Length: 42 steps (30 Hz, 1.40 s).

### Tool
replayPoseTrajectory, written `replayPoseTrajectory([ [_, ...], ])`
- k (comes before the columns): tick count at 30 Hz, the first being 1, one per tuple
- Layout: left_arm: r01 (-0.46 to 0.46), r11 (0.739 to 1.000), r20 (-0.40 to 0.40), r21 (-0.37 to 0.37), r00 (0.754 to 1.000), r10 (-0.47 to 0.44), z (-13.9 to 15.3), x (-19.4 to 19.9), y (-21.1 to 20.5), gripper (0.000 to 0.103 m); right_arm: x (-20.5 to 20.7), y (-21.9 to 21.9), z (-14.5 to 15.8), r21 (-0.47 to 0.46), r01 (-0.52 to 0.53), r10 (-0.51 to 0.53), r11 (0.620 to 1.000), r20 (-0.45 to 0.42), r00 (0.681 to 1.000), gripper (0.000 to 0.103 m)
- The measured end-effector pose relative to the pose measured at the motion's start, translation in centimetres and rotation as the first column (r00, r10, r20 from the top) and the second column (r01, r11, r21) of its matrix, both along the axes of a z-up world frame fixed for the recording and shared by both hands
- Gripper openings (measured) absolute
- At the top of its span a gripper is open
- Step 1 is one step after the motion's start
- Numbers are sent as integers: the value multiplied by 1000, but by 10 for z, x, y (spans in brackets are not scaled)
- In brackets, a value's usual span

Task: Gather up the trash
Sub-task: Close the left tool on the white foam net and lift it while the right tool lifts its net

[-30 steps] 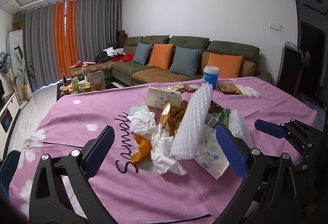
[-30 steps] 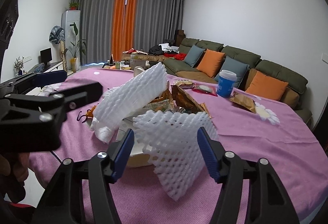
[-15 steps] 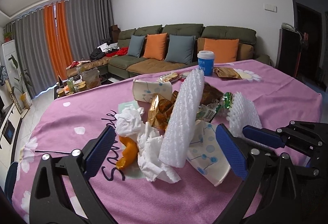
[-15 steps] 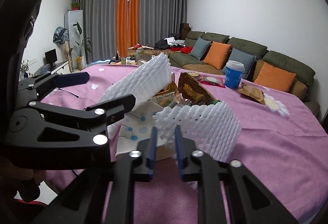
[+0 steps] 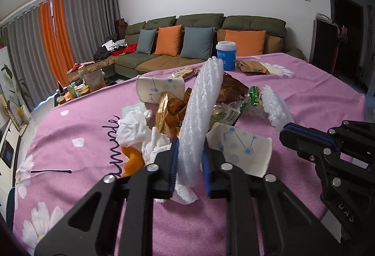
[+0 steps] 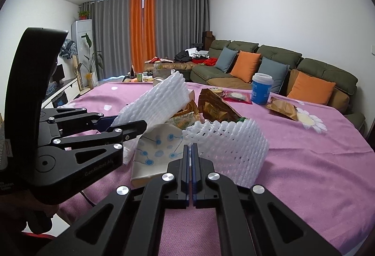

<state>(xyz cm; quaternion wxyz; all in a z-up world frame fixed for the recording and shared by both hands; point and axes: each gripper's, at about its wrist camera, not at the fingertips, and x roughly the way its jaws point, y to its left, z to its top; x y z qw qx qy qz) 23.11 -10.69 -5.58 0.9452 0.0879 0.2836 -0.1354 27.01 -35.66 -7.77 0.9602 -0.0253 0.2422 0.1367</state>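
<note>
**Two tools pinching foam nets in a trash pile on a cloth-covered tabletop**

The left tool (image 5: 189, 162) has its blue pads pressed onto the lower end of a tall foam net sleeve (image 5: 201, 110), white, ribbed and standing nearly upright. The right tool (image 6: 189, 162) has its pads almost together on the edge of a second foam net (image 6: 229, 148), an open-mesh white sheet curling to its right. Both nets rise from a heap on the pink tabletop (image 5: 70, 139). Crowding the left tool are crumpled white tissue (image 5: 136, 131), an orange peel (image 5: 132, 160), crinkled gold foil wrappers (image 5: 168, 113) and a flattened paper cup (image 5: 241, 150) printed with blue dots. A green snack wrapper (image 5: 254, 94) lies between the nets. A blue cup (image 6: 261, 92) stands well apart, near a brown bag (image 6: 281, 107).
</note>
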Motion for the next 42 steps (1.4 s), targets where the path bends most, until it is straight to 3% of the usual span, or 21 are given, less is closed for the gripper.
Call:
replayPoseTrajectory([
  [4,3,1000,-2,-12,1000,-3,0,0,3,14,-1,1,1,-13,21,-21,1000,16,1000,5],
  [5,4,1000,-4,-17,1000,-4,0,1,4,14,-2,2,1,-20,28,-28,999,24,999,18],
  [7,7,1000,-2,-21,1000,-7,1,1,6,13,-4,2,2,-25,45,-44,999,44,998,32],
  [22,19,998,3,-57,1000,-19,7,3,12,13,-19,7,9,-146,126,-107,981,131,986,33],
  [24,20,998,-1,-63,1000,-20,7,4,13,13,-19,11,7,-201,168,-134,965,171,976,42],
  [25,21,998,-1,-65,1000,-21,6,4,14,13,-14,11,4,-208,154,-125,966,146,981,52],
  [28,24,998,4,-66,1000,-24,8,4,16,13,-4,11,1,-170,125,-110,977,96,989,53],
  [36,10,997,22,-82,1000,-8,14,1,25,13,25,29,-6,-252,109,-101,962,46,994,51],
  [38,5,996,30,-88,1000,-3,17,-1,28,13,31,29,-10,-260,111,-112,959,13,994,23],
  [40,0,995,37,-99,999,4,20,-4,32,13,33,27,-11,-260,122,-125,958,3,992,12],
  [42,-5,994,44,-110,999,10,25,-7,38,13,29,24,-7,-248,132,-132,960,17,991,9],
])
